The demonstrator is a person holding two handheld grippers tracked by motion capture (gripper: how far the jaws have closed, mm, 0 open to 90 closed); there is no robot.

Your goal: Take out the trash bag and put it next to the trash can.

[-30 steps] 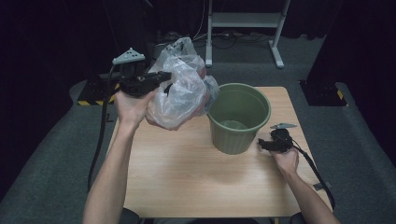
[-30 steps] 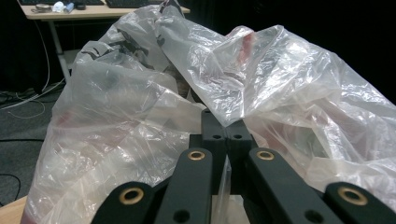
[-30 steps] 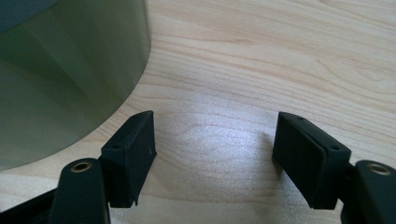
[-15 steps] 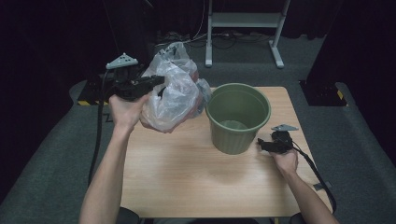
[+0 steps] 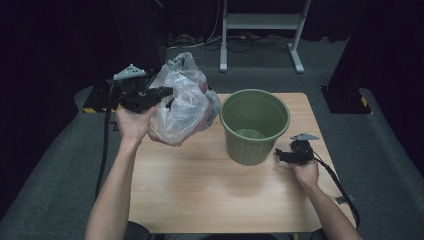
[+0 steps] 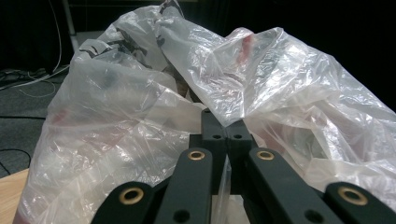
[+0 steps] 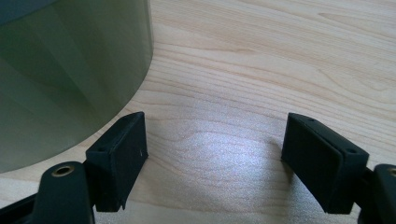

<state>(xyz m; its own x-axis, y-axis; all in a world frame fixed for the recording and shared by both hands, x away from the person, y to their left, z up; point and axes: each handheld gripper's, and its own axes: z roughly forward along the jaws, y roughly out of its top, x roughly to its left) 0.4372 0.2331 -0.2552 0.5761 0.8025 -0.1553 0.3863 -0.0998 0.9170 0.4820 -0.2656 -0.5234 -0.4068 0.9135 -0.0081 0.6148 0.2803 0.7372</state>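
Left gripper (image 5: 167, 95) is raised above the table's left rear corner with its jaws pressed together on a fold of the clear plastic bag (image 5: 182, 107); in the left gripper view the two black pads (image 6: 227, 135) meet with film pinched between them. Right gripper (image 5: 280, 155) rests low on the table (image 5: 200, 190) just right of the green bucket (image 5: 255, 125), its jaws spread wide with bare wood between them and nothing held; in the right gripper view its left pad (image 7: 122, 154) sits just beside the bucket wall (image 7: 70, 70), and whether they touch cannot be told.

Bag condition: thin, transparent, heavily crumpled and glossy, hanging in the air from the left gripper, clear of the tabletop and just left of the bucket's rim. Reddish and dark patches show through the film (image 6: 243, 44); what they are cannot be told.

Bucket condition: round, olive green, upright, open at the top, standing on the right-centre of the table. Its inside looks bare as far as can be seen.

Count: one bag, one bucket, one wooden table, two grippers, two hands. One grey three-cornered plate on each gripper, left (image 5: 130, 72) and right (image 5: 304, 136).

Markings: dark printing shows on the bag's upper edge (image 6: 100, 46), too creased to read. No legible writing elsewhere.
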